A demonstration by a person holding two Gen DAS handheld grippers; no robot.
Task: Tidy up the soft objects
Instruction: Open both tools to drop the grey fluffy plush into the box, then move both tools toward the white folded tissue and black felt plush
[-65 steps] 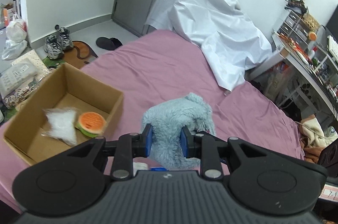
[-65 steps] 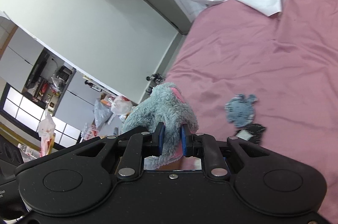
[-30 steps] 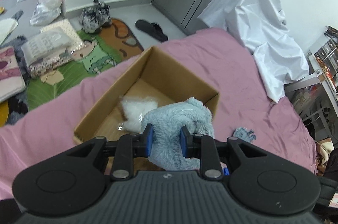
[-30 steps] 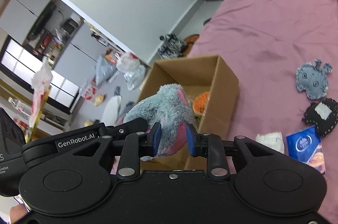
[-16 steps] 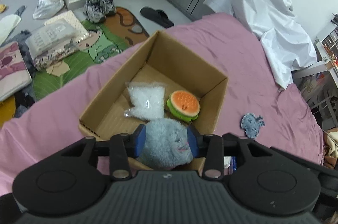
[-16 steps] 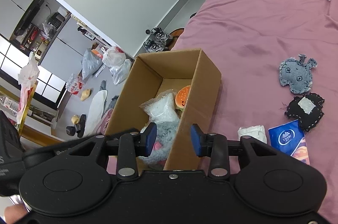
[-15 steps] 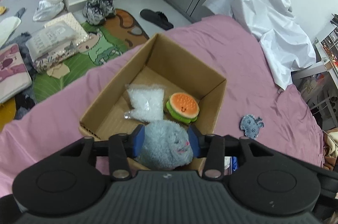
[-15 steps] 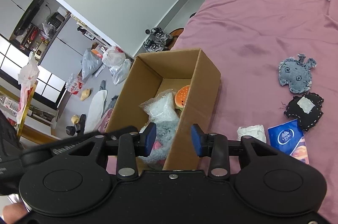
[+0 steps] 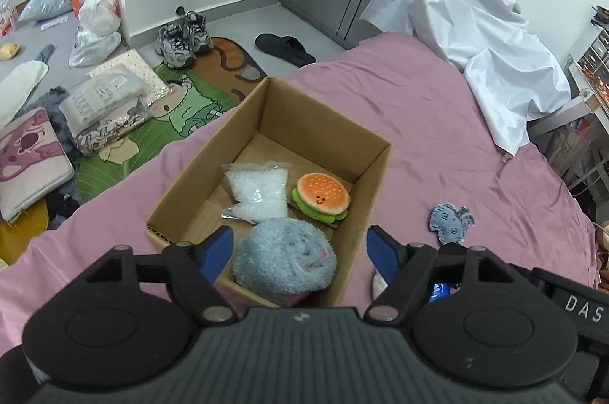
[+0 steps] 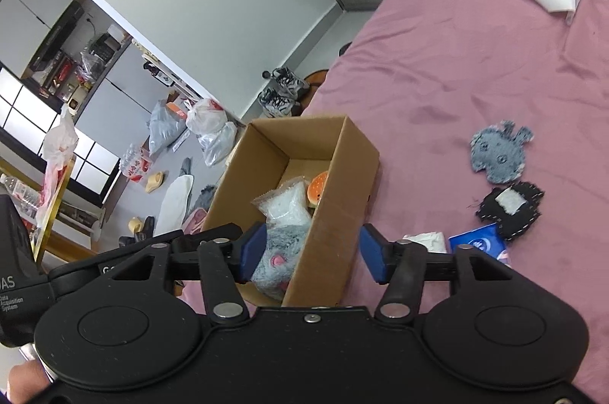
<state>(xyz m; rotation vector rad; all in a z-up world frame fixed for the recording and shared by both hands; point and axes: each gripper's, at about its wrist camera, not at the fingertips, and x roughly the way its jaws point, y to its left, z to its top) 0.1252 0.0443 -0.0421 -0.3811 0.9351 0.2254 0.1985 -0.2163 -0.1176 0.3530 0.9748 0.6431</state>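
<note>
A grey-blue plush toy [image 9: 283, 261] lies in the near corner of the open cardboard box [image 9: 377, 175] on the pink bed. It also shows in the right wrist view [image 10: 276, 257] inside the box [image 10: 335, 213]. A burger plush [image 9: 321, 197] and a clear bag of white stuffing [image 9: 259, 192] lie in the box too. My left gripper [image 9: 298, 251] is open and empty, above the plush. My right gripper [image 10: 310, 253] is open and empty, over the box's near wall.
On the bed right of the box lie a grey felt patch [image 10: 498, 156], a black patch [image 10: 510, 208], a blue tissue pack [image 10: 481, 244] and a white wad [image 10: 426, 240]. A white sheet [image 9: 475, 34] covers something at the back. Shoes and bags [image 9: 182, 34] litter the floor.
Both grippers carried the plush toy over the box, then opened wide and let it go. The plush now rests in the box's near corner.
</note>
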